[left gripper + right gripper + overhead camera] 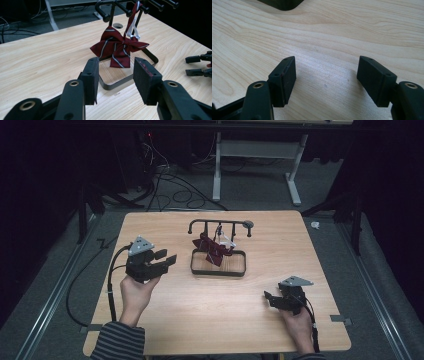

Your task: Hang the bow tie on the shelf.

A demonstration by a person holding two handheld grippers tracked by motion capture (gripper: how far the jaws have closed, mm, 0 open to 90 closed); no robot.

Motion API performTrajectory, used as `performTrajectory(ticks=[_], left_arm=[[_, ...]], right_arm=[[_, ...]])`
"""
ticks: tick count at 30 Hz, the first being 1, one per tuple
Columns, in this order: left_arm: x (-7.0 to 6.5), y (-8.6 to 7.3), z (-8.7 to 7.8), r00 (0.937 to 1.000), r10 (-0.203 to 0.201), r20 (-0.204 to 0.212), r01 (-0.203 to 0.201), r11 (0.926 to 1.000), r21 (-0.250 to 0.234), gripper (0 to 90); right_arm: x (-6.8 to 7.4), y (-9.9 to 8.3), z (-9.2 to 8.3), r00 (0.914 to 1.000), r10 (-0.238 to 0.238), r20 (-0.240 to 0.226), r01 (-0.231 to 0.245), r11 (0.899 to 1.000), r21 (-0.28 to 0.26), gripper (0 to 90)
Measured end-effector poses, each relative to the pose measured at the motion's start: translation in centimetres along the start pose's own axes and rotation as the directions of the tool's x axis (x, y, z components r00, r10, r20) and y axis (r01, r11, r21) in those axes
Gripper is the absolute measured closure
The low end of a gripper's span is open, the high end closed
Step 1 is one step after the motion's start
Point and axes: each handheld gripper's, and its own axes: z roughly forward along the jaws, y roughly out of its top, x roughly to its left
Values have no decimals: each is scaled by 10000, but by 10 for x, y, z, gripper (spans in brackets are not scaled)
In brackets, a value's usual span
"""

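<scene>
High view: striped maroon bow tie (211, 248) hangs by its white strap from the black peg rack (220, 223), dangling over the rack's base frame mid-tabletop (165, 320). Left claw (169, 258) wide, aimed at it, near but apart. Right claw (268, 299) low near the front right, well apart.

Left gripper view: bow tie (117, 48) is soft, light and floppy; long axis runs across, wing to wing, tilted. Best hold looks like the centre knot; wings would crumple.

Right gripper view: right claw (325, 75) wide, empty, over bare wood.
</scene>
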Motion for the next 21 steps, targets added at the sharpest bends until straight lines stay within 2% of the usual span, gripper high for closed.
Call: performTrajectory(ticks=[8,21], left_arm=[[4,-10,-7,9997,-139,-199,139,9999,3,563],[8,-24,-13,9989,-391,-271,392,9992,6,557]], right_arm=[[0,0,0,10000,8,3,-8,10000,7,328],[1,0,0,10000,39,15,-39,10000,31,328]])
